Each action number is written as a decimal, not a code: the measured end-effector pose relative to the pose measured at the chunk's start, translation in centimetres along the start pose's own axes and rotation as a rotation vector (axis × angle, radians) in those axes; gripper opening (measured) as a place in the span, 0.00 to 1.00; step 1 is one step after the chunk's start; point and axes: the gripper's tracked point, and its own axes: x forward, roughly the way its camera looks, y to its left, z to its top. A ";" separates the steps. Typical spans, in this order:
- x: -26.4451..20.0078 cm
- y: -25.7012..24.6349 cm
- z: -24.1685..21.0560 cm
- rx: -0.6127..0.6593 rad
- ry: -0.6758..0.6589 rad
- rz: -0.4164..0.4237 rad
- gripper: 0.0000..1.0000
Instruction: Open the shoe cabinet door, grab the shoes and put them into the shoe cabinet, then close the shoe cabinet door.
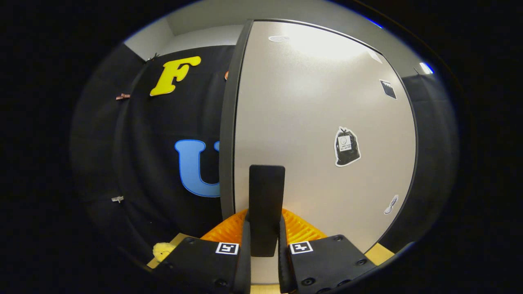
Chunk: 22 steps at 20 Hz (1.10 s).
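- Shoe cabinet door (pixel 318 122): a pale panel with a dark edge, standing directly ahead of the jaws and extending well beyond them. From this angle it cannot be told whether it is swung open or shut.
- Door handle (pixel 266 204): a dark upright bar fixed to the panel, sitting between the two fingers.
- Jaws (pixel 263 245): nearly closed, with both fingers pressed against the sides of the handle. The grip looks firm.
- Stickers: a dark sticker (pixel 347 146) lies on the panel beyond the jaws and to their right, with smaller ones near the panel's far edges.
- Surface (pixel 380 253): a light strip shows below the door, beside the jaws.
- Shoes: location cannot be told.
- Risk: the grip is narrow, so a pull off the hinge arc may twist the handle out.
- Risk: a fast swing could send the door against the booth's wall.
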 end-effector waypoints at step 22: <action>-10.0 -0.8 1.9 0.030 0.024 0.282 0.16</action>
